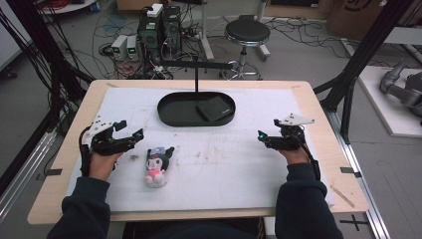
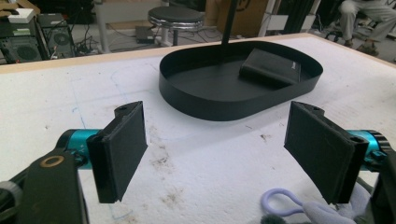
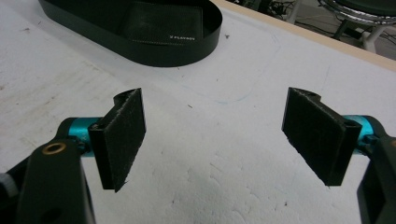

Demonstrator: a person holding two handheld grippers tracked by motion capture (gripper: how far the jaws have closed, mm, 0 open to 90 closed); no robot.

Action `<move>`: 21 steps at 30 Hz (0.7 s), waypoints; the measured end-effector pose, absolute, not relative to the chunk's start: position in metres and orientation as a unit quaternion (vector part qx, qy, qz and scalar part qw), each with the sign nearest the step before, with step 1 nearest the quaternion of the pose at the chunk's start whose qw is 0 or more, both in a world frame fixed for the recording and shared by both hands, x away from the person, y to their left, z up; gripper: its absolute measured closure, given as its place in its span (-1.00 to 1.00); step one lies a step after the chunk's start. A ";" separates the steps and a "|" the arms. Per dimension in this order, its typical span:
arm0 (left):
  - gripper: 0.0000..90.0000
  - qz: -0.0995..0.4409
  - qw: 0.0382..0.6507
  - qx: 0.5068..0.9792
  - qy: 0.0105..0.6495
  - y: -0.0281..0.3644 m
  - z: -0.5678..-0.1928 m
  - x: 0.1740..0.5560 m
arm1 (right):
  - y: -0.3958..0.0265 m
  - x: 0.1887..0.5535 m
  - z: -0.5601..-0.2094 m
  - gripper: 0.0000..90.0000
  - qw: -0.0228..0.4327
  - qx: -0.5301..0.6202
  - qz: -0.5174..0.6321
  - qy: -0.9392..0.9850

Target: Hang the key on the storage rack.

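You are holding both the left gripper (image 1: pixel 130 130) and right gripper (image 1: pixel 262 137) released and empty; likely you're preparing to grasp the plush toy (image 1: pixel 157 166) for the black tray (image 1: pixel 169 117)

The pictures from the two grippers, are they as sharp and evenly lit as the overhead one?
High view: soft, even light, slightly blurry. Left gripper view: black tray sharp, purple loop at the bottom edge blurred. Right gripper view: wallet lettering readable, faint shadows.

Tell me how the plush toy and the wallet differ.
The plush toy lies loose on the white mat; the wallet sits inside the black tray. The toy is rounded, black, white and pink; the wallet is flat and all black. Neither is held by a gripper.
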State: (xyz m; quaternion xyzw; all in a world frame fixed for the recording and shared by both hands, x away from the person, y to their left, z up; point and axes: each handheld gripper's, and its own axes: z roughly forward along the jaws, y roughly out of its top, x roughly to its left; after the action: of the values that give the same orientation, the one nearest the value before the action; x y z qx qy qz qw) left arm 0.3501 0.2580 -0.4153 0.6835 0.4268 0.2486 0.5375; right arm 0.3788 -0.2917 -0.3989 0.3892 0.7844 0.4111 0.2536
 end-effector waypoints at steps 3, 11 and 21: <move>-0.48 0.240 0.532 0.694 0.422 0.254 -0.416 0.349 | -0.292 0.379 -0.400 -0.51 0.254 0.388 0.411 0.785; -0.33 0.193 0.506 0.729 0.418 0.230 -0.419 0.337 | -0.289 0.377 -0.398 -0.51 0.254 0.380 0.415 0.787; -0.37 0.129 0.464 0.752 0.449 0.204 -0.424 0.330 | -0.286 0.378 -0.401 -0.50 0.251 0.371 0.411 0.794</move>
State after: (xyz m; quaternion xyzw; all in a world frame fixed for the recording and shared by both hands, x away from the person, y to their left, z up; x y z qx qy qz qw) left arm 0.3300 0.2044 -0.4245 0.7523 0.4494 0.1289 0.4641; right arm 0.3783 -0.2857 -0.4009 0.3713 0.7942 0.4105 0.2505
